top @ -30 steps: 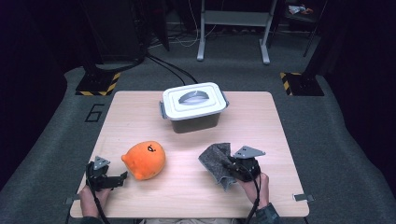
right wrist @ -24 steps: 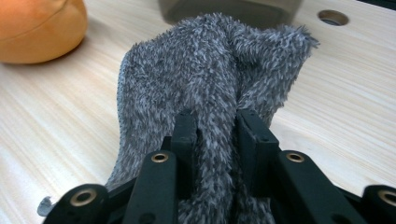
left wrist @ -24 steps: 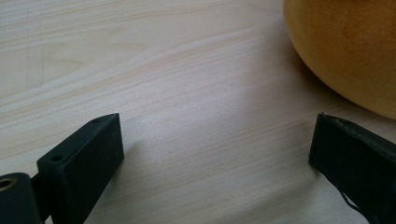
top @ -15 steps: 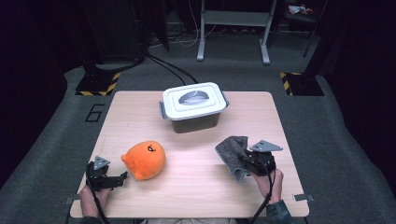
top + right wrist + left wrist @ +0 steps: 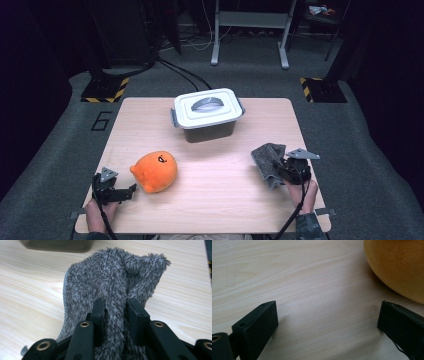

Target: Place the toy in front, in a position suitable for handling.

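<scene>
A: Left side status?
B: Left hand-held gripper [image 5: 131, 189] rests low on the surface [image 5: 220, 200] near the front-left corner, jaws spread wide, gripping nothing. In the left gripper view bare wood lies between the jaws.
A: And the orange plush?
B: Orange plush toy [image 5: 154, 171] sits just beside that hand-held gripper, close to one jaw. Cannot tell whether they touch.
A: Middle?
B: White-lidded bin [image 5: 208, 114] at the far centre of the surface, lid on, grey handle on top, well apart from both hands.
A: Right side?
B: Right hand-held gripper [image 5: 283, 167] is clenched on the grey cloth [image 5: 268, 159]. In the right gripper view a fold of the cloth [image 5: 112, 287] is pinched between the jaws, the rest bunched up ahead of them. Cloth sits on the surface near the right edge.
</scene>
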Tool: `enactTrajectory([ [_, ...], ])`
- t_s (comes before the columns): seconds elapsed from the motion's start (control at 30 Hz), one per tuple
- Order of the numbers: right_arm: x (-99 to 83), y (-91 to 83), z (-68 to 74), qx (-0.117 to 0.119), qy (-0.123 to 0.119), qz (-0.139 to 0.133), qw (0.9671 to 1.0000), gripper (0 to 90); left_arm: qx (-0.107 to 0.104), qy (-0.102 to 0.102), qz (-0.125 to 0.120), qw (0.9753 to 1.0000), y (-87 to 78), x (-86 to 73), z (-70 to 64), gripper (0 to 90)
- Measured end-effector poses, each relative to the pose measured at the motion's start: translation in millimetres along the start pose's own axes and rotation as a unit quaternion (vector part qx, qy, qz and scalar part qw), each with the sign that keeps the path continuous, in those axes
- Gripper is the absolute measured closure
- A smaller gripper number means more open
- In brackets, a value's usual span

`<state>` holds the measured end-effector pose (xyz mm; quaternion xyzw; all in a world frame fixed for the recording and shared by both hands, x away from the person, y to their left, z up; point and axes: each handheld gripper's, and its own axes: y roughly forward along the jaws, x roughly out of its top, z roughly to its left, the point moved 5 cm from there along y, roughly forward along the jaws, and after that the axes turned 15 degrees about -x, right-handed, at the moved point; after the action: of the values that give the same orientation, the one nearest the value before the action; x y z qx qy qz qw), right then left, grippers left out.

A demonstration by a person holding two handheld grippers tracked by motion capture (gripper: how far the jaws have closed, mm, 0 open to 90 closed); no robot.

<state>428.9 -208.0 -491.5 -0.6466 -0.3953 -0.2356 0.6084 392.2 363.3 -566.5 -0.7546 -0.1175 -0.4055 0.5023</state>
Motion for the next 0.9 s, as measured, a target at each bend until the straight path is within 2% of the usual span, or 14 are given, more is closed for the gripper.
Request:
enactTrajectory([
  [0.27,-4.8,14.4,-24.2,-0.034,0.009,0.015,0.9993,68.3,0.0,0.0,0.0,1.0,0.1,0.0,0.0,2.6],
  [0.63,-7.7,40.8,-41.0,-0.06,0.016,0.041,0.9972,66.9,0.0,-0.001,-0.001,1.0,0.1,0.0,0.0,2.6],
  [0.7,-8.9,46.2,-44.4,-0.067,0.009,0.044,0.9968,66.5,0.001,0.001,0.0,1.0,-0.1,0.0,0.0,2.6],
  [0.8,-12.1,52.9,-47.6,-0.069,0.017,0.051,0.9962,64.4,0.0,0.0,-0.001,1.0,0.1,0.1,-0.1,2.6],
  [0.9,-15.3,59.5,-49.6,-0.077,0.028,0.059,0.9949,55.6,0.001,0.001,0.0,1.0,-0.1,0.0,0.0,2.6],
])
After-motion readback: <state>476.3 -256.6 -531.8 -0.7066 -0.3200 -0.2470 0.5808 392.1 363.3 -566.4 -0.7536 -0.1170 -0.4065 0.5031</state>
